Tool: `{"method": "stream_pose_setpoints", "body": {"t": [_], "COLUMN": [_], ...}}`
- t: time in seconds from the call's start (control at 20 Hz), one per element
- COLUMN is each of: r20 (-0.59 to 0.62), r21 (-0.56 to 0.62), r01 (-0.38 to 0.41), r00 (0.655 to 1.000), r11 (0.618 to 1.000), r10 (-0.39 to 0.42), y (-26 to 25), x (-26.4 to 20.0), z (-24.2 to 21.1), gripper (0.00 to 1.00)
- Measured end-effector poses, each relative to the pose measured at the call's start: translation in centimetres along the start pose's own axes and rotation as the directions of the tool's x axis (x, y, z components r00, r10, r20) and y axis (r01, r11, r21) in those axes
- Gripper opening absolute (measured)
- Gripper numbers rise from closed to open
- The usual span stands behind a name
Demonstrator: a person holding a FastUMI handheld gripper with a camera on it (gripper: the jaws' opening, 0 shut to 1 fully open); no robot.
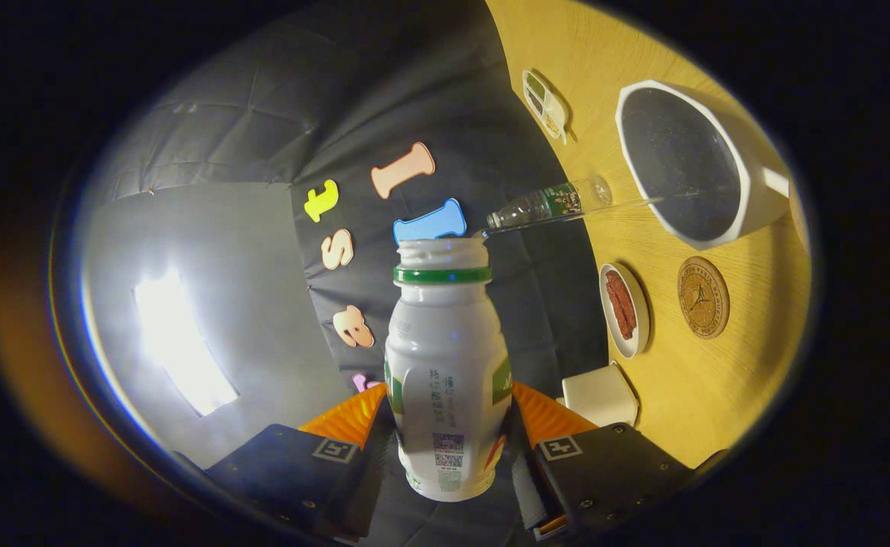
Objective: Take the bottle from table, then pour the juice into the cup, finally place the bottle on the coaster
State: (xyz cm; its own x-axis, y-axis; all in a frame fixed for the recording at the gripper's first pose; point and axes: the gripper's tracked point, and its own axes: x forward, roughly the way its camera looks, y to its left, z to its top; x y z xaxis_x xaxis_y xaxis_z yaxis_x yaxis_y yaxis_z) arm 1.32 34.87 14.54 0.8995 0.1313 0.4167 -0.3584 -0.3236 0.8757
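Gripper view shows the gripper clenched on the white juice bottle, both fingers pressed to its sides, cap off, held clear of the wooden table and rolled hard sideways; so the pick-up looks done, and whether juice has gone into the cup I cannot tell, with the coaster placement left. Counted large to small: one white cup near the table's middle; one white box at its wall-side edge; one clear bottle lying over that edge; one oval dish; one cork coaster beside it; one small tray.

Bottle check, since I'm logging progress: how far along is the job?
Done: the bottle is off the table, uncapped, clamped between the gripper fingers. In hand: the view is rolled, so the bottle seems tilted near the white cup; no juice shows flowing. Left: setting it on the round coaster.
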Motion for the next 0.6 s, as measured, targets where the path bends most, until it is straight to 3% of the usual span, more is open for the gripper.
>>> {"method": "stream_pose_setpoints", "body": {"t": [0.6], "r20": [0.025], "r21": [0.053], "r01": [0.02], "r00": [0.999], "r11": [0.998], "r10": [-0.021], "y": [-0.15], "x": [-0.49], "z": [0.75], "gripper": [0.71]}}
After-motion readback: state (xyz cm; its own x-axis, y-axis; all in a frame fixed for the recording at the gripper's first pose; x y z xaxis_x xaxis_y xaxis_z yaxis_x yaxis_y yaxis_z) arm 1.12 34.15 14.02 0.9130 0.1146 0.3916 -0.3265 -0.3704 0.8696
